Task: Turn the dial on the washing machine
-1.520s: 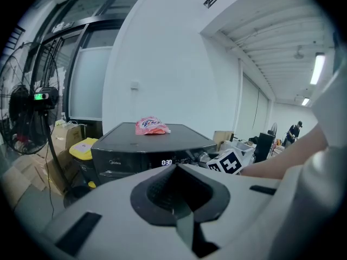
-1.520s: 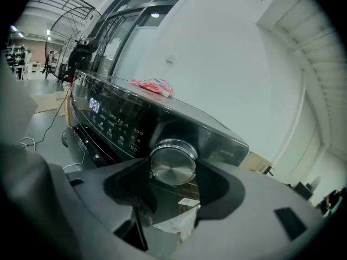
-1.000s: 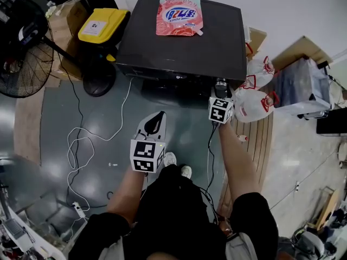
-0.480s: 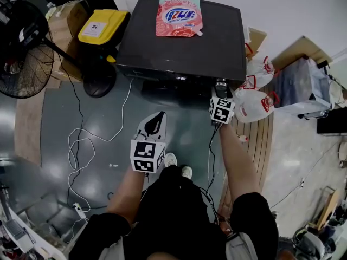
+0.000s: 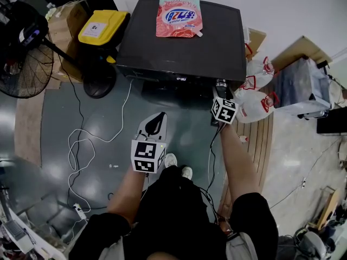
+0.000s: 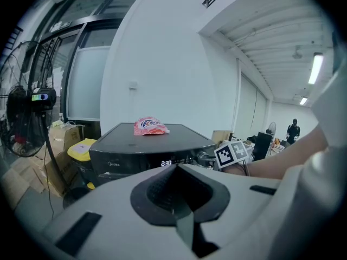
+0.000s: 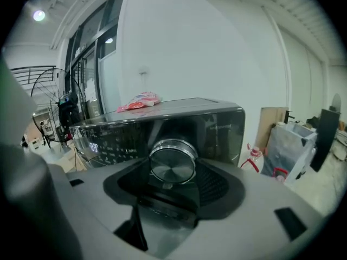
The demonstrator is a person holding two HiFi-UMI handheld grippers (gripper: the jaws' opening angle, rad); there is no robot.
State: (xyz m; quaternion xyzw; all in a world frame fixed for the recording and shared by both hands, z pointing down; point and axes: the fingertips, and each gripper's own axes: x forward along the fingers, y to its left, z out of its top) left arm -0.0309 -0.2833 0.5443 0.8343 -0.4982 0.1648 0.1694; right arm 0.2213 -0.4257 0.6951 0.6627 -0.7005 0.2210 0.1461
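A black washing machine (image 5: 179, 47) stands ahead, with a pink detergent pouch (image 5: 179, 16) lying on its lid. The silver dial (image 7: 172, 161) is on the front panel at the right end. My right gripper (image 7: 172, 171) is shut on the dial, with one jaw on each side of it. From above, the right gripper (image 5: 220, 86) reaches under the machine's front right corner and hides the dial. My left gripper (image 5: 154, 122) hangs shut over the floor in front of the machine and holds nothing. In the left gripper view its jaws (image 6: 176, 184) meet, and the panel clock (image 6: 166, 163) glows beyond.
A standing fan (image 5: 21, 53) and a yellow-lidded bin (image 5: 103, 26) are left of the machine. White cables (image 5: 81, 145) trail across the grey floor. Water jugs (image 5: 255, 102) and a wrapped box (image 5: 303, 85) crowd the right side. My feet (image 5: 178, 166) stand just behind the grippers.
The right gripper's marker cube has rolled around the dial's axis and shifted slightly right. The left gripper has stayed where it was.
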